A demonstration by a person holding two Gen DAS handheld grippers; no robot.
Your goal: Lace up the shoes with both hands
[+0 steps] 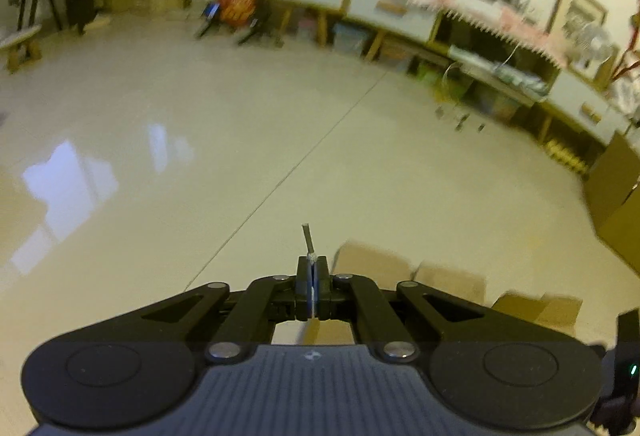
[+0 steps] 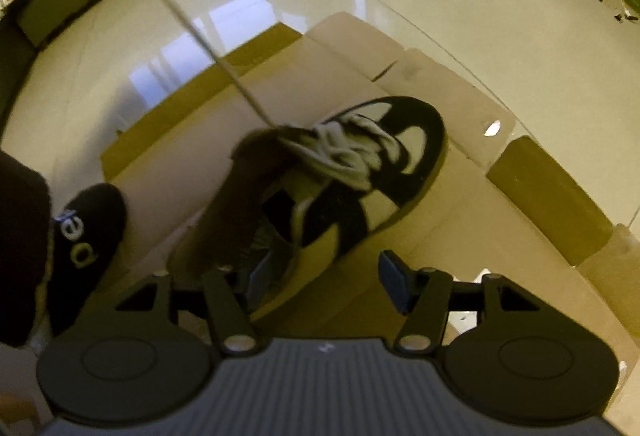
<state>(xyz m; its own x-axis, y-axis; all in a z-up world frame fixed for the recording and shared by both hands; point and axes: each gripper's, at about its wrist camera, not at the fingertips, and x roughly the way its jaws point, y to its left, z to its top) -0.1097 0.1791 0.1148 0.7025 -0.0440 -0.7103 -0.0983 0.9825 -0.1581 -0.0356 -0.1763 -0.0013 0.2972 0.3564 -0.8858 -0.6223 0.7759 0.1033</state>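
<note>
Our left gripper [image 1: 313, 290] has its jaws pressed together on the lace [image 1: 311, 290], whose dark tip [image 1: 307, 238] pokes out toward twelve o'clock. Our right gripper [image 2: 324, 282] stands with its jaws wide and nothing pinched; the heel of the black-and-white shoe [image 2: 340, 176] lies between the pads. From the shoe's tongue the lace runs taut toward eleven o'clock. The shoe rests on flattened cardboard [image 2: 460, 236], toe toward one o'clock. At nine o'clock we see a person's black slipper [image 2: 86, 228], near the shoe. Beyond the cardboard edges lies bare glossy floor [image 1: 280, 116], with shelving [image 1: 400, 16] along the far wall.
</note>
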